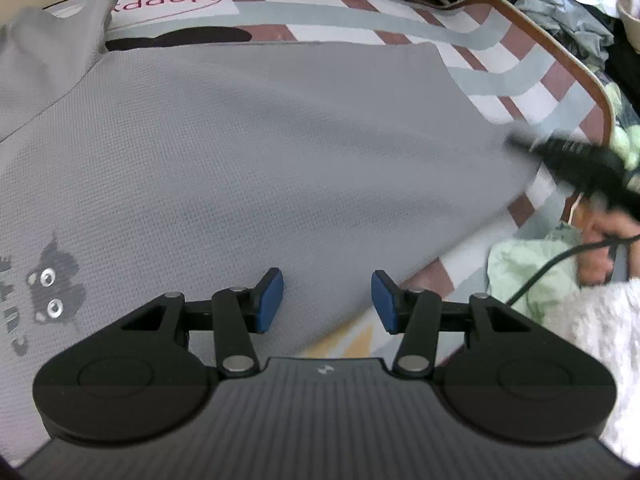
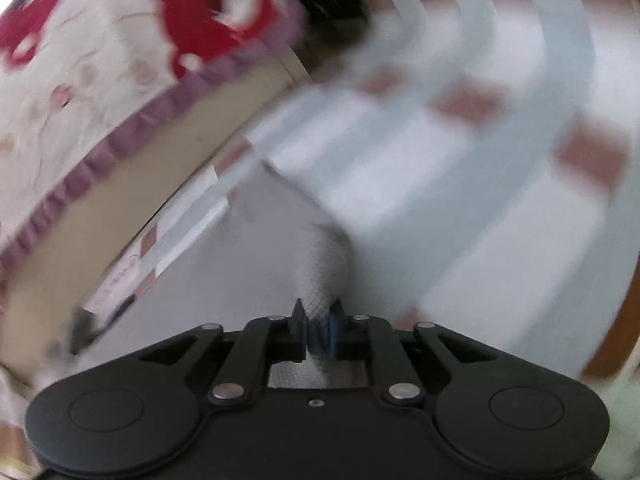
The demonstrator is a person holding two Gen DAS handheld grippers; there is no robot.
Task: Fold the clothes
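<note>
A grey T-shirt (image 1: 248,136) with a cartoon cat print (image 1: 52,292) lies spread on a striped mat (image 1: 520,76). My left gripper (image 1: 327,300) is open and empty, just above the shirt's near edge. My right gripper (image 2: 318,330) is shut on a bunched fold of the grey T-shirt (image 2: 322,268), with the cloth running between the pads. In the left wrist view the right gripper (image 1: 520,145) shows blurred at the shirt's right edge, held by a hand (image 1: 604,248). The right wrist view is motion-blurred.
The mat has grey, white and reddish-brown stripes and a brown border (image 1: 568,60). A pile of loose clothes (image 1: 576,20) lies beyond its far right. A pale green cloth (image 1: 532,264) lies at the right. A cream bedcover with red prints (image 2: 120,60) stands beside the mat.
</note>
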